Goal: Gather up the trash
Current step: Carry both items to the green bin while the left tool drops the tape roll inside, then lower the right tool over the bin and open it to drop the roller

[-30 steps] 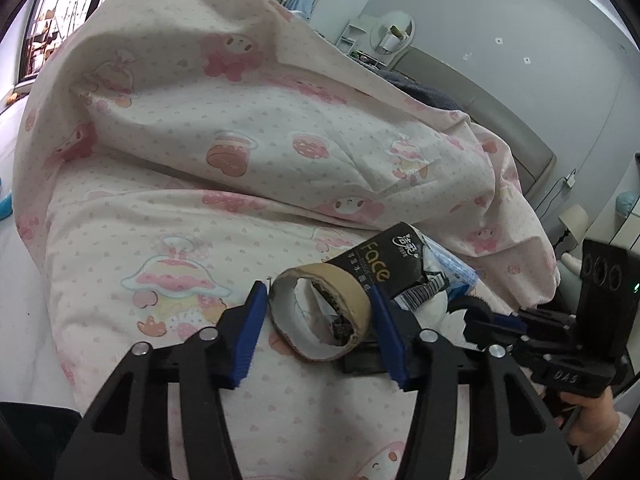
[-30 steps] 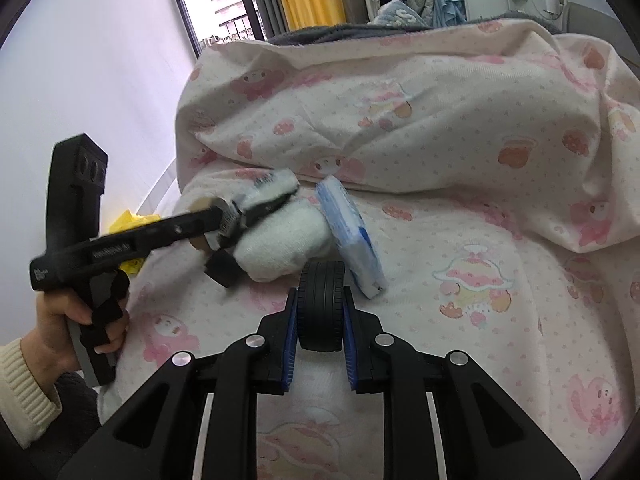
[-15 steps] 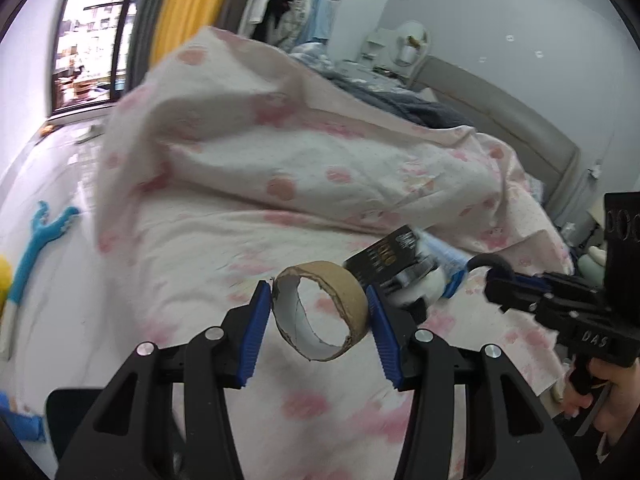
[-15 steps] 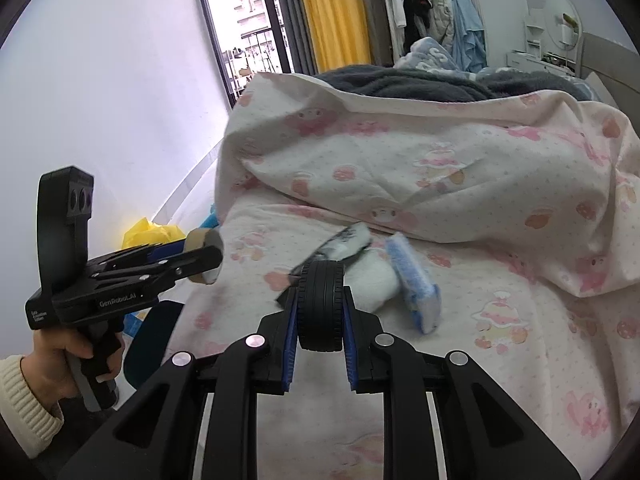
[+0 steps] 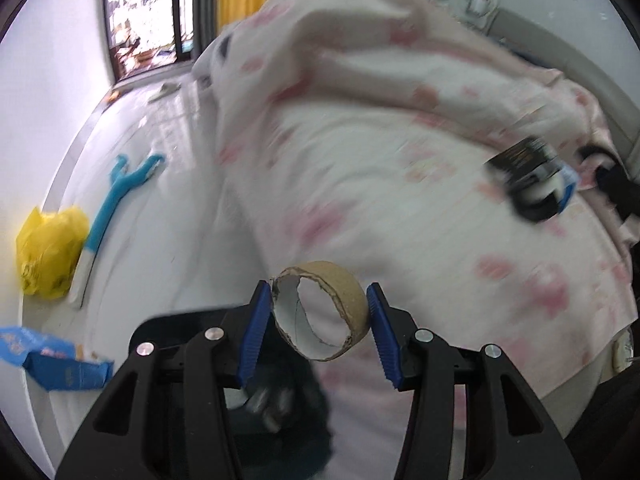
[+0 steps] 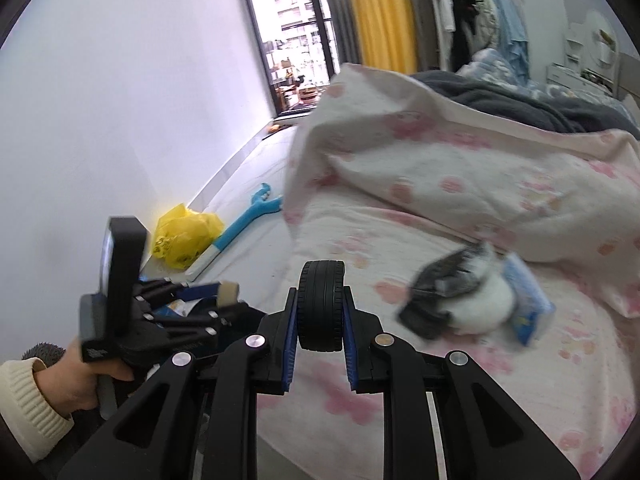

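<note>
Left gripper (image 5: 320, 314) is clamped on a cardboard ring (image 5: 320, 310), blue pads (image 5: 256, 332) pressing either side. Right gripper (image 6: 321, 312) pinches a small black wheel (image 6: 321, 306) upright. The left hand (image 6: 80, 380) grips its handle, cream cuff showing.

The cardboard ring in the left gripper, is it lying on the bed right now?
No, the cardboard ring is pinched between the left gripper's blue fingers, up off the pink bedding.

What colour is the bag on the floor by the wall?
Yellow bag; clearest in the right wrist view.
</note>
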`<state>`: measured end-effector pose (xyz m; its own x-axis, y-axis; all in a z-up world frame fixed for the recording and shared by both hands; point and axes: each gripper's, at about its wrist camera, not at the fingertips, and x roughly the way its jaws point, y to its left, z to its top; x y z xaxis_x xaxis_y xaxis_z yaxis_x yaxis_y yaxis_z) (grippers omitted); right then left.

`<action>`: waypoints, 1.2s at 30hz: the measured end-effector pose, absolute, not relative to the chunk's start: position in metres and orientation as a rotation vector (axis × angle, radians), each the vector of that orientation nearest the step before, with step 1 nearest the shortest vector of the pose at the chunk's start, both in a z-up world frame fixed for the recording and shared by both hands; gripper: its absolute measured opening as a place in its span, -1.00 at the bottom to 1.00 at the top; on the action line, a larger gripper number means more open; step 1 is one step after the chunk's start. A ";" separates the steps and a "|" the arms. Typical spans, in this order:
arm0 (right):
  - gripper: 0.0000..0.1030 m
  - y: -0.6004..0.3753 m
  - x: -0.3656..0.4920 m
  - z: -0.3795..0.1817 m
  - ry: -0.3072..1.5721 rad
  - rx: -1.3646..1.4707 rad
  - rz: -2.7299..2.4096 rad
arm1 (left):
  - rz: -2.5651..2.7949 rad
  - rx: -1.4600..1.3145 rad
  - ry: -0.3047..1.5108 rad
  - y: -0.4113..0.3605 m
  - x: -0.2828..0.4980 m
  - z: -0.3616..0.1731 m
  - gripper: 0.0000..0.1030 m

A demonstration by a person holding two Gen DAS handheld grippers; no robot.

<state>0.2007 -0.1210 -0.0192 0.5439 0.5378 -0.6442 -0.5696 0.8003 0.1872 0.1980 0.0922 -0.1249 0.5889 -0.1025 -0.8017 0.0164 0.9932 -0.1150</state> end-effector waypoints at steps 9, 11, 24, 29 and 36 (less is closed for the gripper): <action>-0.61 -0.060 0.195 -0.019 0.757 -0.073 0.735 | -0.027 -0.128 1.032 0.135 0.176 -0.152 0.01; -0.61 -0.047 0.194 -0.020 0.761 -0.076 0.750 | -0.014 -0.143 1.048 0.145 0.172 -0.156 0.01; -0.61 0.025 0.192 -0.043 0.821 -0.120 0.820 | 0.017 -0.160 1.169 0.185 0.145 -0.184 0.17; -0.61 0.052 0.191 -0.060 0.858 -0.141 0.837 | 0.037 -0.190 1.132 0.210 0.133 -0.174 0.41; -0.61 0.093 0.186 -0.092 0.931 -0.193 0.856 | 0.070 -0.208 1.059 0.239 0.114 -0.151 0.51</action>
